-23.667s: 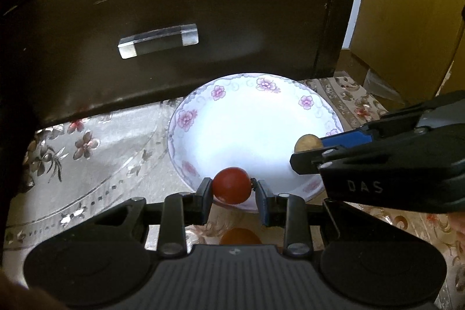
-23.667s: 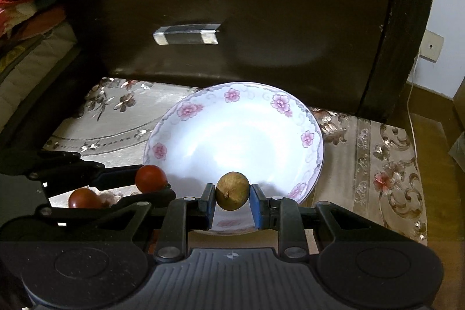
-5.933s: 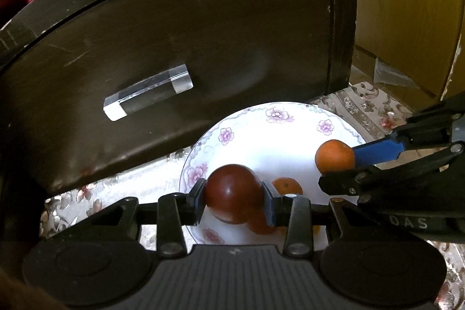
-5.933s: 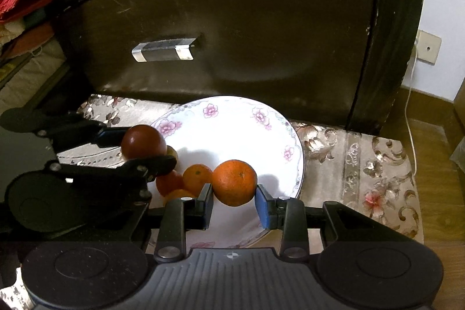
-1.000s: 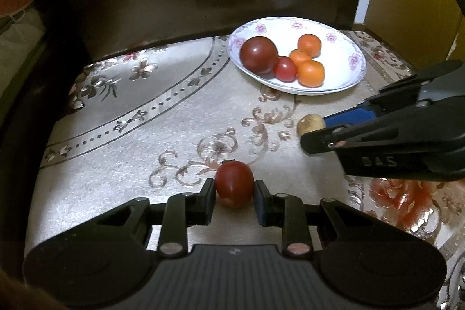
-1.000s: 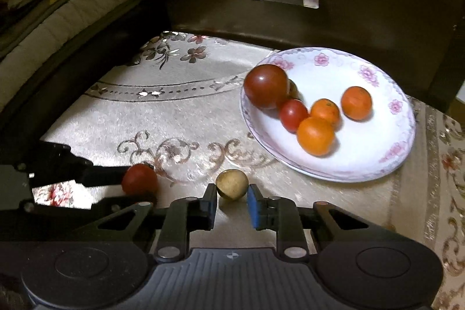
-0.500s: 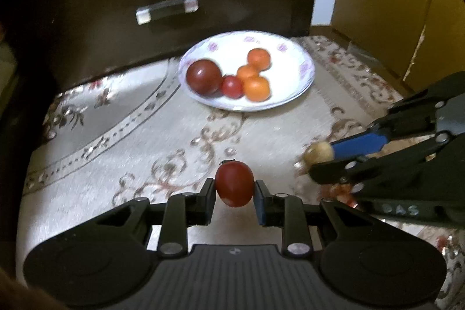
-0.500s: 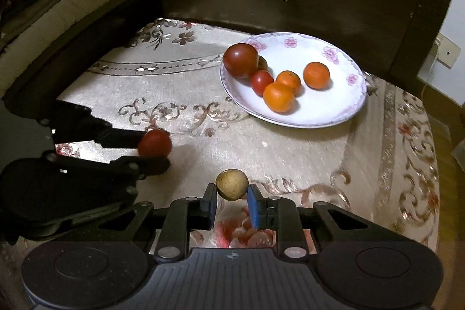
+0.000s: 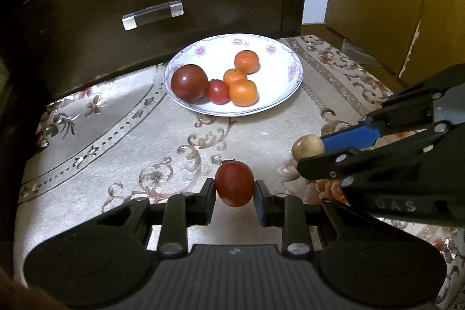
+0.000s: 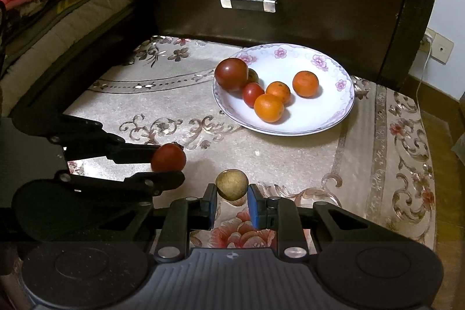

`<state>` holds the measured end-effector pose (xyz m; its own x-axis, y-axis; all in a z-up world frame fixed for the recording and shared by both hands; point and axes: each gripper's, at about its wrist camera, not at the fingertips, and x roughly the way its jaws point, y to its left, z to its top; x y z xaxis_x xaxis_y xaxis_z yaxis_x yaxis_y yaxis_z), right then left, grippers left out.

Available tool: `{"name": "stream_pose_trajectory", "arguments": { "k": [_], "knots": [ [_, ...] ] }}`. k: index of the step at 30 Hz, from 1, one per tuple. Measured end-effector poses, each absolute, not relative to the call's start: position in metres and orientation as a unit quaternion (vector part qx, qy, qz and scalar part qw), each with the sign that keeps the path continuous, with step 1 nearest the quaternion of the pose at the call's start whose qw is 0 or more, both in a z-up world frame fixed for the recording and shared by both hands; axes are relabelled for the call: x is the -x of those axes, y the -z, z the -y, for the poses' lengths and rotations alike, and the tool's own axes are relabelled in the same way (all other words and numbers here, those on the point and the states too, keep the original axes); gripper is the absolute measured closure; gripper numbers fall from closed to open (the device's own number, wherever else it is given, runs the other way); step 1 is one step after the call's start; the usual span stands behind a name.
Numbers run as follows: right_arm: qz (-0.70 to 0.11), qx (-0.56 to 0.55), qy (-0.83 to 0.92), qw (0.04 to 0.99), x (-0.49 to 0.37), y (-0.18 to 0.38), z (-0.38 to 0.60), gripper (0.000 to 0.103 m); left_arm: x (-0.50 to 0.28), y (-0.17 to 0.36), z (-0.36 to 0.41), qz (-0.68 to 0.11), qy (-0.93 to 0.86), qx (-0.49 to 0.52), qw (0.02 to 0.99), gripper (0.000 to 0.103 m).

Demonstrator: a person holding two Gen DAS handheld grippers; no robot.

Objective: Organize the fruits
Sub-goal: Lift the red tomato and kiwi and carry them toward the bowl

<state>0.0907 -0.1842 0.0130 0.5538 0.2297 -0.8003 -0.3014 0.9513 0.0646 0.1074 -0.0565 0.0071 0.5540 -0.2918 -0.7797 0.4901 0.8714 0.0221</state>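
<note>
Both tools are carrying fruit above the patterned cloth: the left tool [image 9: 234,191] is gripping a cherry tomato [image 9: 234,187], the right tool [image 10: 232,202] a tan longan-like fruit [image 10: 232,184]. Next, each probably needs lowering into the floral plate [image 10: 334,118] beside the oranges [image 10: 268,107], then releasing.

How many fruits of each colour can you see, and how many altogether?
Orange: 3
Red or dark red: 3
Tan-brown: 2
Total: 8
</note>
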Motion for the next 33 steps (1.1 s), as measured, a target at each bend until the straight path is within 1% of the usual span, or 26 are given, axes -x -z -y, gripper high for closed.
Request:
{"name": "stream_pose_trajectory", "arguments": {
  "k": [33],
  "knots": [
    [-0.448, 0.037, -0.151, 0.88, -0.102, -0.006, 0.18, 0.083, -0.118, -0.006, 0.056, -0.416, 0.199, -0.129, 0.878, 0.069]
  ]
}}
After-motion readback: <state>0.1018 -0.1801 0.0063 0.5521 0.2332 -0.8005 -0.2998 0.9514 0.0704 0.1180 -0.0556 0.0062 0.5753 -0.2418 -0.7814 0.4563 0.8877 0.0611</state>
